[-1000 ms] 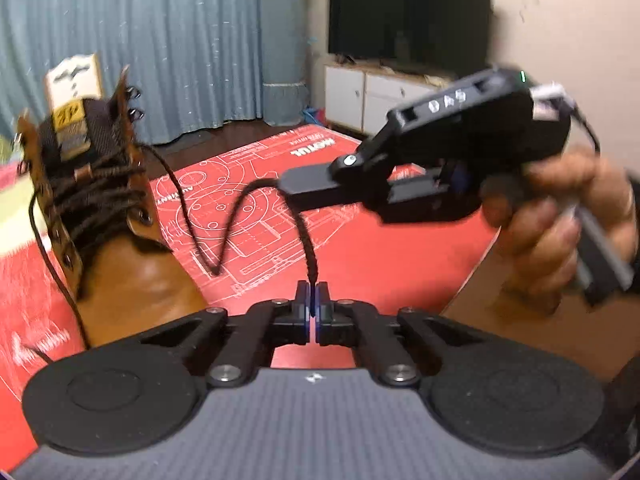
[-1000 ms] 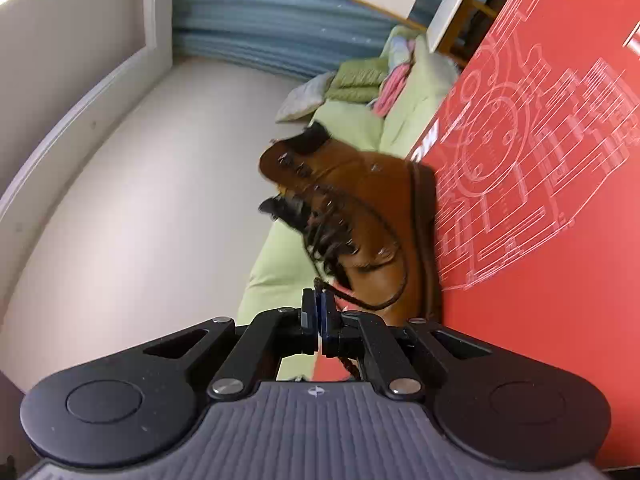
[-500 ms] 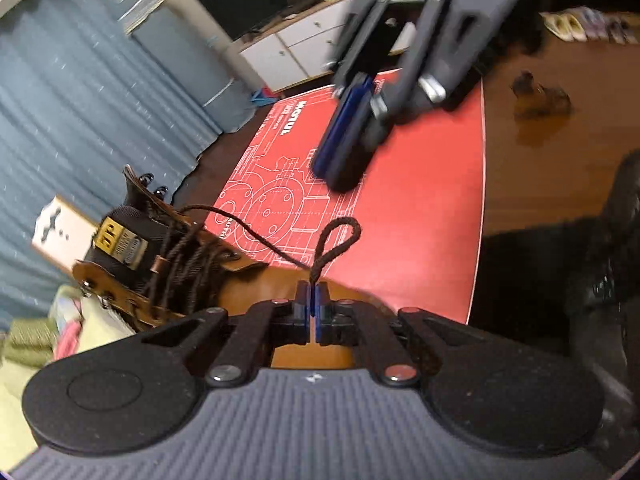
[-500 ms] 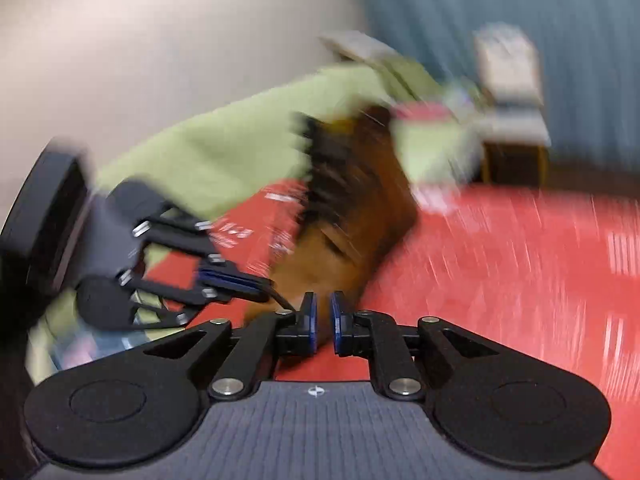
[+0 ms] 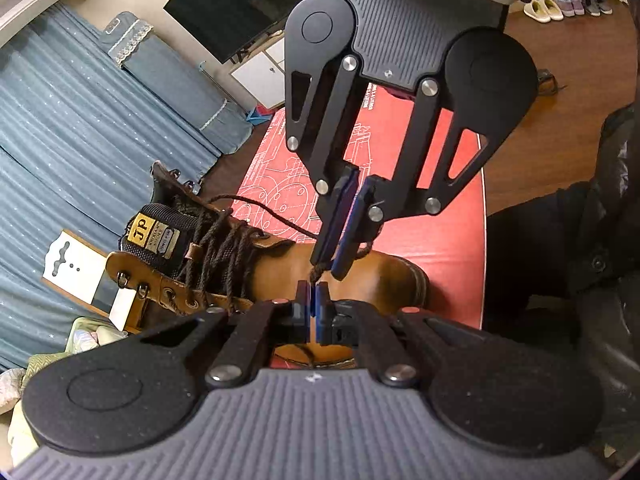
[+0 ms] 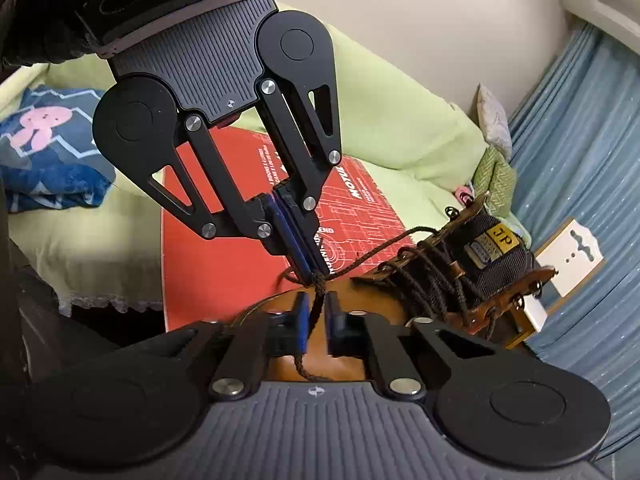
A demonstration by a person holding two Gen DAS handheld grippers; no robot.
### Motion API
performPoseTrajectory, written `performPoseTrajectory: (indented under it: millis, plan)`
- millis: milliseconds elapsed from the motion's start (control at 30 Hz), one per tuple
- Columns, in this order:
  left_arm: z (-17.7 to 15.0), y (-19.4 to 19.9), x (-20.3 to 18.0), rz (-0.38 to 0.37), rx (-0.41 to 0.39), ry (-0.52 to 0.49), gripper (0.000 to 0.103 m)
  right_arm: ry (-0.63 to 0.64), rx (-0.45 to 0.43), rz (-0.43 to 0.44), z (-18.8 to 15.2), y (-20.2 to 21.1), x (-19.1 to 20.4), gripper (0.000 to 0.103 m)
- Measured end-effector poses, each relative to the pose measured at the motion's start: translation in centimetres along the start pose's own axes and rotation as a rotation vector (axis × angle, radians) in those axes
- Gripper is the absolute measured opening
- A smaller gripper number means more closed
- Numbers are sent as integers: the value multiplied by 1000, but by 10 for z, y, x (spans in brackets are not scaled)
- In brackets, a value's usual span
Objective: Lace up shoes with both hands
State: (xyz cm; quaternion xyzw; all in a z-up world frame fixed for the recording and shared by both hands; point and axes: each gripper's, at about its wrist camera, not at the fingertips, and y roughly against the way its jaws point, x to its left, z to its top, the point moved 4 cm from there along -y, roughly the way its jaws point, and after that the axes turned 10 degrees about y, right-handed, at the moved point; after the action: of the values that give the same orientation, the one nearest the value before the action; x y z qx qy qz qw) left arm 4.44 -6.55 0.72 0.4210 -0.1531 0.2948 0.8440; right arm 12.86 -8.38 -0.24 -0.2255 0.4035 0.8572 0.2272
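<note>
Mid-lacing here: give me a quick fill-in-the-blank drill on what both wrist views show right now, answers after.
1. The left tool is shut on the dark brown ____.
2. The brown boot lies on a ____ mat.
3. The right tool is closing, with the lace ____ its pads.
4. The yellow tag on the boot's tongue reads ____.

Missing words: lace; red; between; JP

My left tool [image 5: 311,300] pinches the brown lace [image 5: 316,274] above the tan boot [image 5: 360,276]; my right tool [image 5: 340,240], closing around the same lace, comes from the far side.
</note>
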Motion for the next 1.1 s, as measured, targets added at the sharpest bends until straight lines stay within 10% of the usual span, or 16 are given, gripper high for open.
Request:
performPoseTrajectory:
  millis: [233, 533, 867, 1100]
  plan:
    - [-1, -5, 20, 54, -20, 89, 7, -85, 6, -14, 0, -7, -19, 0]
    - [-13, -23, 99, 240, -54, 380, 8, -376, -13, -272, 2, -2, -89, 0]
    - [-35, -53, 136, 138, -81, 547, 8, -506, 75, -418, 16, -4, -106, 0]
    - [-42, -68, 125, 103, -57, 485, 2, -449, 91, -430, 30, -6, -81, 0]
